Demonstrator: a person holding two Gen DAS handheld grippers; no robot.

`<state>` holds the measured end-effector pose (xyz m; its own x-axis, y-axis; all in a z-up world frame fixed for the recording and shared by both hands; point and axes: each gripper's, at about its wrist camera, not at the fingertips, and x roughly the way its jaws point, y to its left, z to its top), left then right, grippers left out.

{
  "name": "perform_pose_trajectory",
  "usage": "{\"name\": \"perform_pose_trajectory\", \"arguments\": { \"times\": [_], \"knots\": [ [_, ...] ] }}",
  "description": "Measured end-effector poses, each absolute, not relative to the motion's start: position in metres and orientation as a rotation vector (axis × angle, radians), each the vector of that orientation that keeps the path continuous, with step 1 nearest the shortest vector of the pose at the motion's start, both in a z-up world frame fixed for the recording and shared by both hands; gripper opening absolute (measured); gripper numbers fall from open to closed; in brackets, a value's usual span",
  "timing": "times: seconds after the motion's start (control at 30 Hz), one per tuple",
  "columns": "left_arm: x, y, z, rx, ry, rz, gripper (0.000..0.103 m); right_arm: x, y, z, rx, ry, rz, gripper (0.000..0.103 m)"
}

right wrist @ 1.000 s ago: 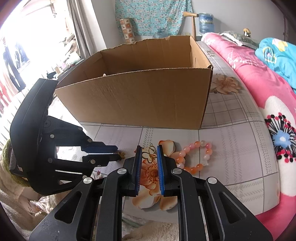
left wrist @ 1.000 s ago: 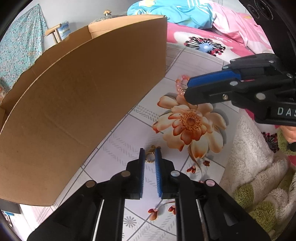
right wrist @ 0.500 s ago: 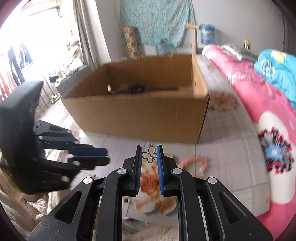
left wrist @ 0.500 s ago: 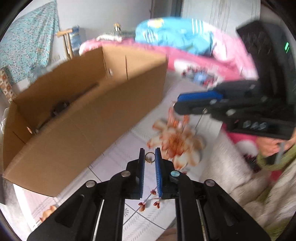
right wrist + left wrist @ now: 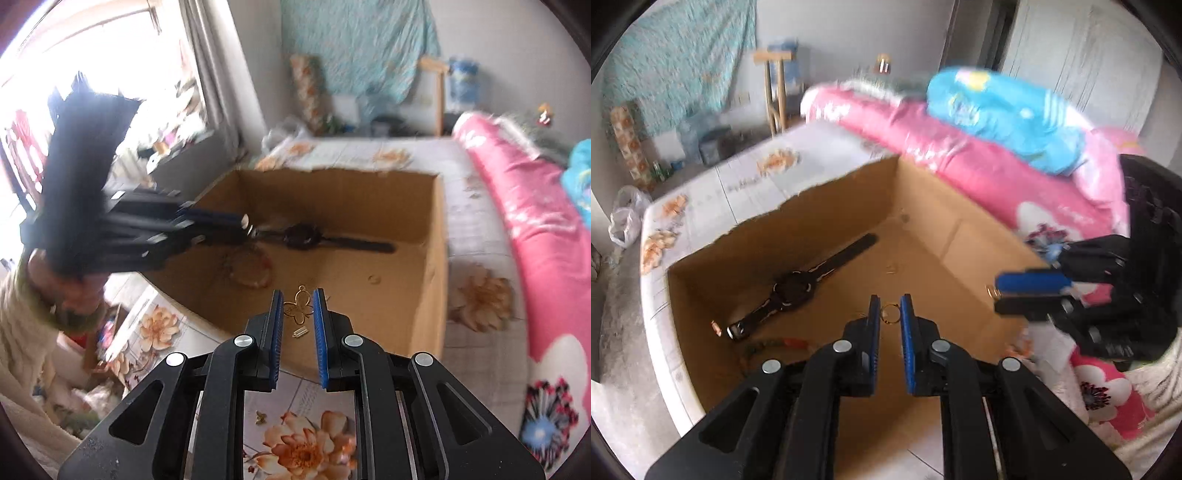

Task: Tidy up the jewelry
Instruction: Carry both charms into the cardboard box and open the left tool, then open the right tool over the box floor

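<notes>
One small gold ring [image 5: 890,314] is pinched in the left tongs [image 5: 889,314] above the open cardboard box [image 5: 960,236]. One gold wire butterfly pendant [image 5: 298,308] (a tiny tag dangling) is gripped by the right tongs [image 5: 298,310] at the box's near edge. Inside lie one black strap watch [image 5: 798,288], one beaded bracelet [image 5: 247,269] and one more small ring [image 5: 375,278].
</notes>
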<state>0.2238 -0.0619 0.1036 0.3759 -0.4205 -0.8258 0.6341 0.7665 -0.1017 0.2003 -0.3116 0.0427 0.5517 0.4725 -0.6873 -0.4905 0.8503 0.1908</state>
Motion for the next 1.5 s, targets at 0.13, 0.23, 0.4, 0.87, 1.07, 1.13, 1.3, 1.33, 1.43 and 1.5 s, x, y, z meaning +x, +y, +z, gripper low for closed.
{"name": "perform_pose_trajectory", "arguments": {
  "times": [0.13, 0.23, 0.4, 0.87, 1.07, 1.13, 1.3, 1.33, 1.43, 1.5],
  "knots": [
    [0.270, -0.077, 0.074, 0.274, 1.120, -0.658, 0.010, 0.229, -0.297, 0.030, -0.085, 0.912, 0.585, 0.014],
    [0.297, -0.089, 0.050, 0.265, 1.222, -0.648, 0.010, 0.241, -0.287, 0.022, -0.131, 0.976, 0.587, 0.014],
    [0.322, -0.097, 0.024, 0.236, 1.313, -0.606, 0.011, 0.250, -0.280, 0.012, -0.207, 1.021, 0.576, 0.014],
    [0.327, -0.086, 0.033, 0.126, 1.323, -0.582, 0.029, 0.245, -0.317, 0.045, -0.017, 0.905, 0.571, 0.019],
    [0.287, -0.064, 0.090, 0.133, 1.154, -0.609, 0.045, 0.210, -0.337, 0.066, 0.120, 0.766, 0.555, 0.028],
    [0.271, -0.054, 0.109, 0.117, 1.092, -0.611, 0.054, 0.195, -0.341, 0.072, 0.147, 0.720, 0.542, 0.032],
    [0.219, -0.017, 0.151, 0.047, 0.929, -0.572, 0.075, 0.163, -0.340, 0.080, 0.168, 0.640, 0.513, 0.047],
    [0.203, -0.009, 0.157, 0.049, 0.887, -0.560, 0.079, 0.156, -0.340, 0.081, 0.168, 0.630, 0.511, 0.051],
    [0.160, 0.008, 0.162, 0.048, 0.795, -0.528, 0.087, 0.141, -0.339, 0.082, 0.165, 0.619, 0.511, 0.054],
    [0.139, 0.016, 0.156, 0.032, 0.779, -0.516, 0.091, 0.133, -0.333, 0.076, 0.157, 0.624, 0.508, 0.054]
  ]
}}
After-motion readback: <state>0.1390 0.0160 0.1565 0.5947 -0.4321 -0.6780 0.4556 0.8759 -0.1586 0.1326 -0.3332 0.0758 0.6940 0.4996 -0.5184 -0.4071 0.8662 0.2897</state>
